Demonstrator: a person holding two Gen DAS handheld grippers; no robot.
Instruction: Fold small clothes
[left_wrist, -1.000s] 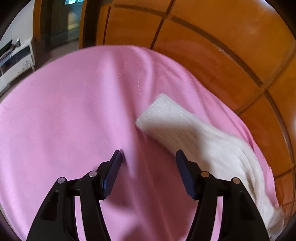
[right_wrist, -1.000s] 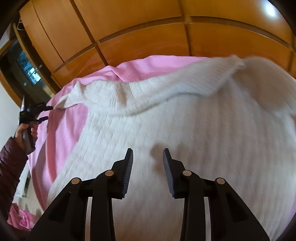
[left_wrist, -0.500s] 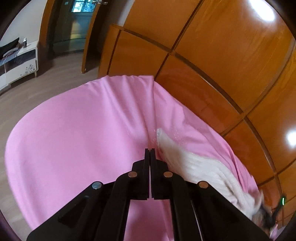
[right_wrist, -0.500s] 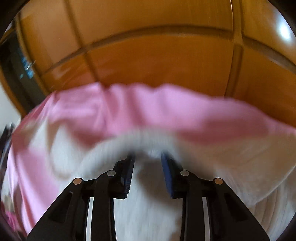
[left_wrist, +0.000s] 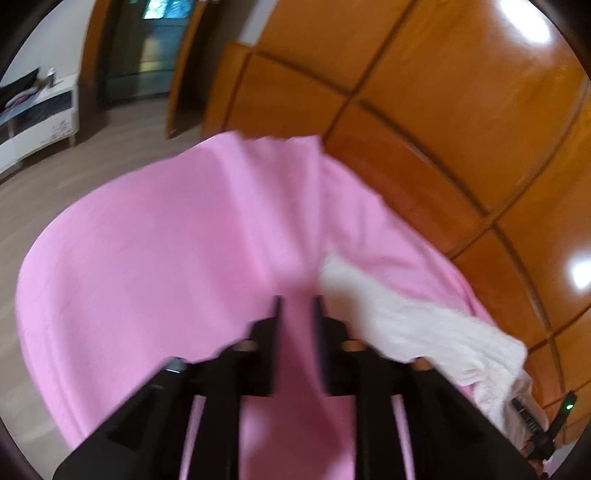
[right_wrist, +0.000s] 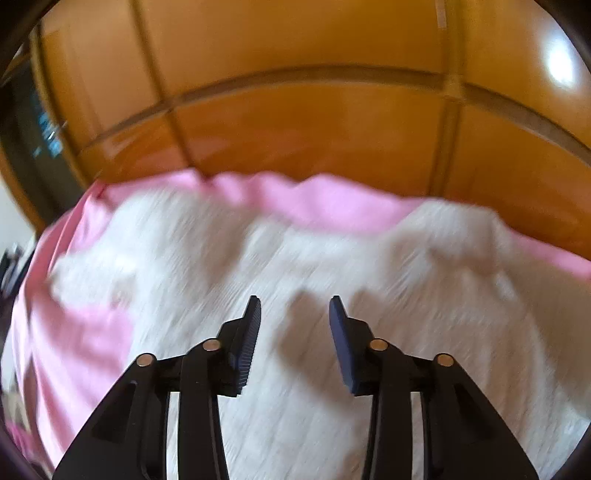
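Note:
A white knitted sweater (right_wrist: 314, 266) lies spread on a pink sheet (right_wrist: 325, 201). In the left wrist view one sleeve of the sweater (left_wrist: 413, 325) stretches along the sheet (left_wrist: 166, 251) to the right of my left gripper (left_wrist: 297, 301), whose jaws stand slightly apart with nothing between them. My right gripper (right_wrist: 293, 306) hovers over the middle of the sweater, open and empty. Both views are blurred by motion.
Orange wooden wardrobe panels (right_wrist: 295, 110) rise right behind the sheet. In the left wrist view a wooden floor (left_wrist: 55, 192), a white cabinet (left_wrist: 37, 122) and a doorway (left_wrist: 155, 44) lie to the far left. The other gripper's tip (left_wrist: 546, 424) shows at the lower right.
My left gripper closed half a second ago and has now opened a little. My right gripper has opened wider and pulled back over the sweater's body.

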